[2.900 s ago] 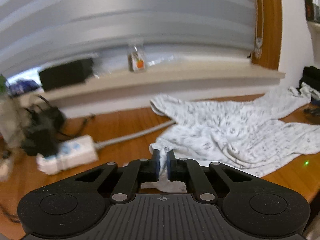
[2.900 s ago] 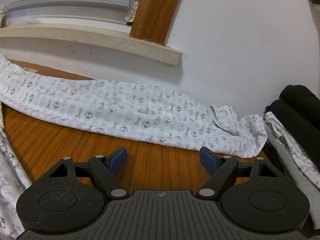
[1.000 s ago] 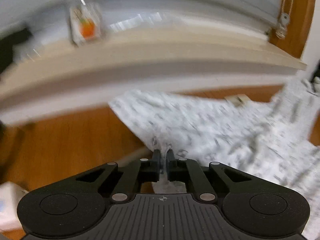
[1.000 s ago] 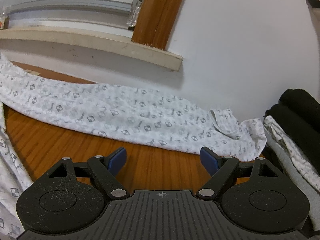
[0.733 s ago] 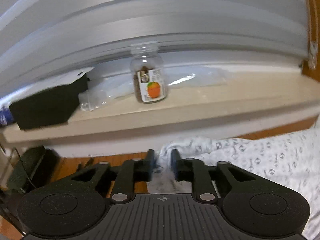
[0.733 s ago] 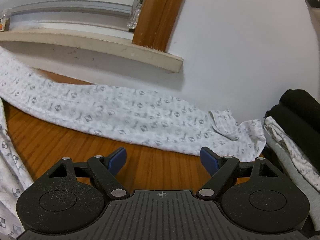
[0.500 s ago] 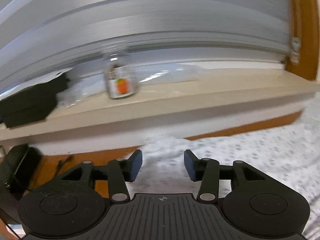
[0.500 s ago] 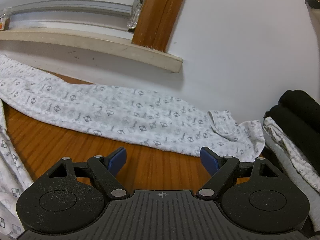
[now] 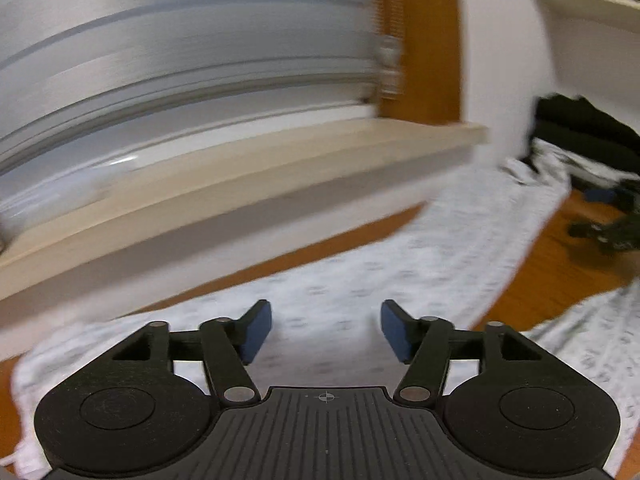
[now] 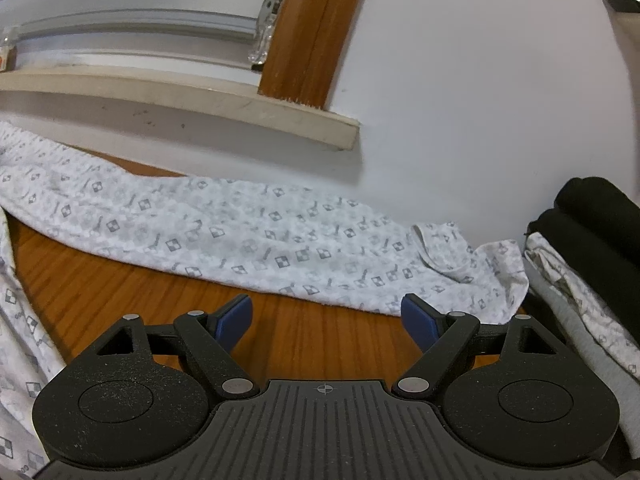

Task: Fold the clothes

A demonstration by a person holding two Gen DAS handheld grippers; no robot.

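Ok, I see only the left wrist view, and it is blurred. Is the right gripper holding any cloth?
Observer: No. The right gripper is open over the bare wooden table, nothing between its fingers.
Operator: What lies ahead of it?
Observer: A long part of the white patterned garment, stretched flat along the wall.
Operator: And on its right side?
Observer: A pile of clothes: black on top, patterned and grey below.

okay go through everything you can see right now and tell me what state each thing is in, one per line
Left gripper: open, empty, over the patterned cloth.
Right gripper: open, empty, above bare wood.
Patterned garment: unfolded, one long part stretched flat along the wall.
Black clothes: folded, stacked on the right.
Grey garment: folded, under the stack.
Window blind: lowered.
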